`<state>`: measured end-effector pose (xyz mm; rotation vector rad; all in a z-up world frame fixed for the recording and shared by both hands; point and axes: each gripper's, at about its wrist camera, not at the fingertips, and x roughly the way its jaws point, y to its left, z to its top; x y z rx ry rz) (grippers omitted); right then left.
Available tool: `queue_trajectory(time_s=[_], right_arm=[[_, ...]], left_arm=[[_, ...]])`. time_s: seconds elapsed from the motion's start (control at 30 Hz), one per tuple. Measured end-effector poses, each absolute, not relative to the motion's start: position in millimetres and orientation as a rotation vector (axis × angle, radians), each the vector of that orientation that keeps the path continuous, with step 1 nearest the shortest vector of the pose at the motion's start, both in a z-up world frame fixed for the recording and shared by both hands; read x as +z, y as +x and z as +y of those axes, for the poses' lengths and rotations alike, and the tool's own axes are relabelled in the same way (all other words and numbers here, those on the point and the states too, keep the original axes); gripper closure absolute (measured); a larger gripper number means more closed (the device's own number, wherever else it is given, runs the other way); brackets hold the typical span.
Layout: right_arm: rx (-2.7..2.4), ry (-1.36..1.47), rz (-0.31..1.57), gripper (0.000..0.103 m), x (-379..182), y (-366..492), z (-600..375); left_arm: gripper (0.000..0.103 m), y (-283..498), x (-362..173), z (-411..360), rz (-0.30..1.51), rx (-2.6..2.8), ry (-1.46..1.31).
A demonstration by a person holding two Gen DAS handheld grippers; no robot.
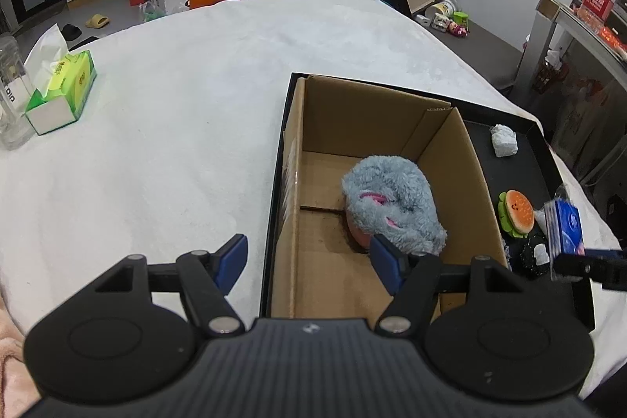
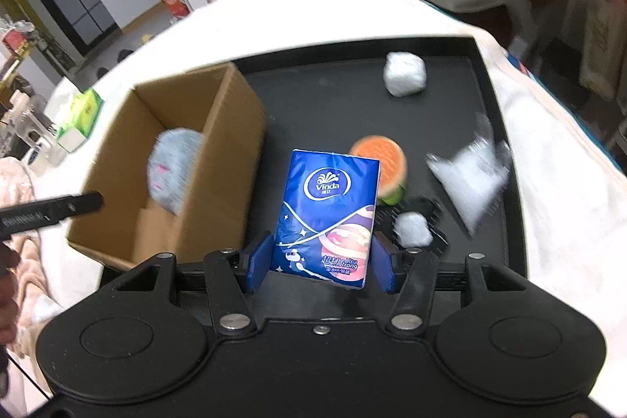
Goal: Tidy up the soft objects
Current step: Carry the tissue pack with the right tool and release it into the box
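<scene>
A brown cardboard box (image 1: 443,151) stands in the left part of a black tray (image 1: 525,122). A grey-blue plush toy (image 1: 392,202) lies inside the box; it also shows in the right wrist view (image 2: 176,169). My left gripper (image 1: 309,261) is open and empty above the box's near left wall. My right gripper (image 2: 319,263) is shut on a blue Vinda tissue pack (image 2: 329,214) and holds it above the tray (image 2: 313,104). The pack shows at the right edge of the left wrist view (image 1: 566,228). A plush burger (image 1: 517,216) lies on the tray.
On the tray lie a white crumpled ball (image 2: 405,73), a clear plastic bag (image 2: 468,179) and a black-and-white soft piece (image 2: 413,228). A green tissue box (image 1: 62,93) and a glass jar (image 1: 11,93) stand on the white cloth at far left.
</scene>
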<state>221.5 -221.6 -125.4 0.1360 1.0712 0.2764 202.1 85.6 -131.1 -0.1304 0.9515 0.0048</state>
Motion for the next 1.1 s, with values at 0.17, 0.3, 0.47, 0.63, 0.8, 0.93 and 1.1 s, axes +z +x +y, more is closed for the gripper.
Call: queue_trajectory(time_s=[0.17,0.3,0.47,0.63,0.8,0.93,1.1], right_arm=[[0.304,0.126,1.031,0.051,-111.4,232.8,-199.9],[0.325,0.108,1.007,0.051,-105.4,240.3,-184.0],[0.357,0.1,0.993,0.051,-100.5,248.4,-163.8],[0.407,0.08,0.982,0.051,-97.3,252.7,-139.4],[0.456,0.068,0.992,0.051,-99.0,256.6,-114.3],[0.49,0.062,1.0,0.051,-101.5,260.2,-98.6],[0.515,0.064,1.009,0.05,-106.2,266.3,-84.3]], left_arm=[[0.036,200.0,-130.5,90.2,0.929,-0.001,-0.151],[0.037,199.8,-132.6,96.3,0.934,-0.017,-0.188],[0.039,198.7,-136.1,102.9,0.935,-0.029,-0.208],[0.048,197.3,-141.9,109.5,0.941,-0.048,-0.227],[0.073,200.6,-150.1,116.1,0.962,-0.069,-0.269],[0.08,202.9,-156.4,119.2,0.98,-0.091,-0.296],[0.085,202.1,-160.0,122.9,0.982,-0.092,-0.297]])
